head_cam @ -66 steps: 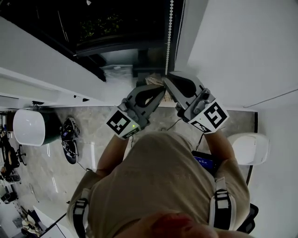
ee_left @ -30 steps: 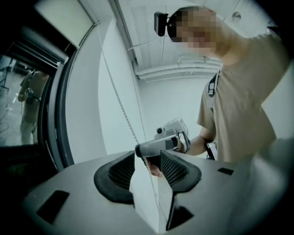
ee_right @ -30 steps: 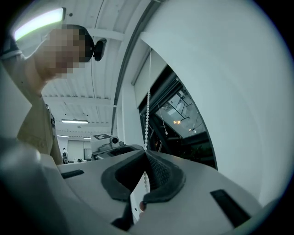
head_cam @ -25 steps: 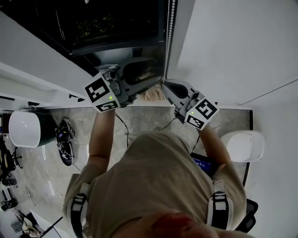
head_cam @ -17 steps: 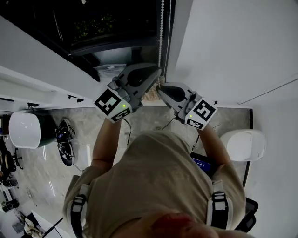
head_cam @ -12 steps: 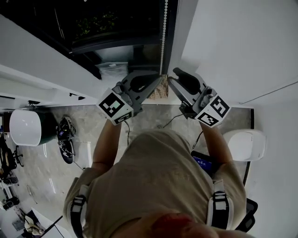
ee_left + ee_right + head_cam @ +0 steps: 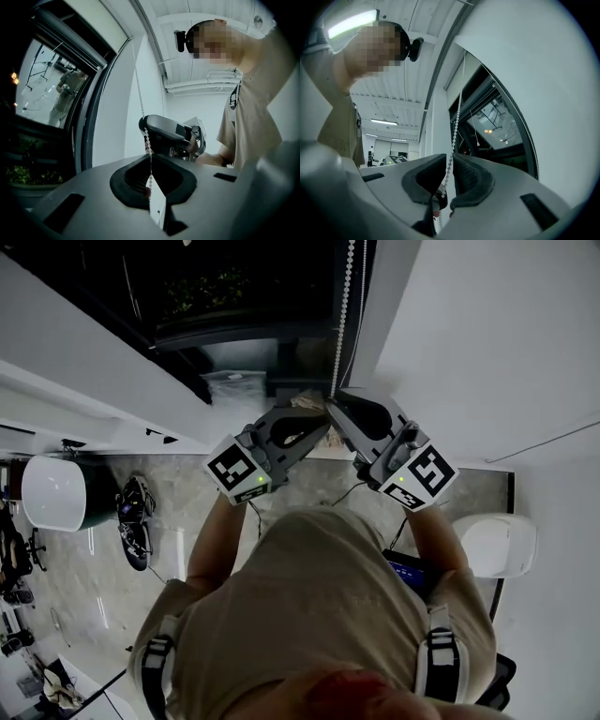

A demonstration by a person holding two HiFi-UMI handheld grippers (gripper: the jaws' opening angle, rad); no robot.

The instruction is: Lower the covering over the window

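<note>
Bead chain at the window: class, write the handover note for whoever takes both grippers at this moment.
Left gripper: shut on the bead chain, just under the right gripper.
Right gripper: jaws have just been closing; chain between them, pads on it.
Window: glass bare where it shows; covering's edge not seen.
Left to do: pull the chain hand over hand until the covering is down.

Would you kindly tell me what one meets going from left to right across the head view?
White rounded object on the floor → left gripper → right gripper, its jaws just closing with the bead chain between them → second white rounded object.
</note>
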